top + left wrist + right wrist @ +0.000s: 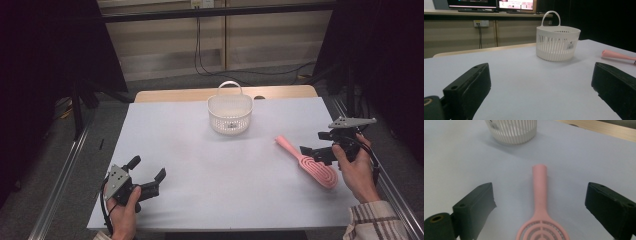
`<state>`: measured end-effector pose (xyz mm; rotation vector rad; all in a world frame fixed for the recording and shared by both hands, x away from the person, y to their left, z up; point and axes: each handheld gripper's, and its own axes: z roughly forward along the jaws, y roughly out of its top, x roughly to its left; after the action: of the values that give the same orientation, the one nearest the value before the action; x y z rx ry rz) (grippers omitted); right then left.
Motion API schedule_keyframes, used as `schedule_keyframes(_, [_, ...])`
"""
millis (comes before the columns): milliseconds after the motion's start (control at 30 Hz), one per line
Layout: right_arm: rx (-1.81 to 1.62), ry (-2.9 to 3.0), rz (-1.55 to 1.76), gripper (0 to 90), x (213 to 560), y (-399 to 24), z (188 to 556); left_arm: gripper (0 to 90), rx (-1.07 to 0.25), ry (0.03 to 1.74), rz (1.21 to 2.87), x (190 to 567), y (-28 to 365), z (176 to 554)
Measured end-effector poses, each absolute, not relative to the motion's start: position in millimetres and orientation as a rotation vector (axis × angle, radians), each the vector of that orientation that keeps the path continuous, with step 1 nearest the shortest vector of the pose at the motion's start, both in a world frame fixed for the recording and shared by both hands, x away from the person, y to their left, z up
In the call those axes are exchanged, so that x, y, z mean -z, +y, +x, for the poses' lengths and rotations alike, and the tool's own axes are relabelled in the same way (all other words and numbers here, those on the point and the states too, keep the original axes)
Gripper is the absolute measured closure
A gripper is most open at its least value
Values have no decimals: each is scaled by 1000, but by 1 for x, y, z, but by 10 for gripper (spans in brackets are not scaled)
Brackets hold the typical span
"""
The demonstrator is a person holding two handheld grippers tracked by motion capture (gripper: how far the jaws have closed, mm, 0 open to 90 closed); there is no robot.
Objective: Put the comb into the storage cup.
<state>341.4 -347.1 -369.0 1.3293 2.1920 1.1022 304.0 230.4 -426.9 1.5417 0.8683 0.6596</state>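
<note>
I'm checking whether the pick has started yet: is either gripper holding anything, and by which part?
Nothing is held. The right gripper stands open around the pink hairbrush, its jaws clear of it on both sides. The left gripper is open over bare table.

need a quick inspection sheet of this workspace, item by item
surface: white table top, bare, with a wooden edge at the far side
job's things: pink hairbrush lying flat at the right, handle pointing toward the white slotted basket, which stands upright at the far centre
clutter: nothing seen
grippers: left gripper open, resting near the front left corner; right gripper open, jaws either side of the hairbrush, not touching it
cables: black cables hang from a wall socket behind the table
surroundings: dark curtains both sides, monitors on the far bench
</note>
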Motion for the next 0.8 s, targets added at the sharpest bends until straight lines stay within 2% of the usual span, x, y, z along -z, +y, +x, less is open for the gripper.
schedule_keyframes(467, [-1042,2385,1344,52,369,-356,336,24,-661,853,1551,426,230,304])
schedule_keyframes(800, [-959,2434,1382,54,371,-360,336,24,-656,855,1555,427,229,305])
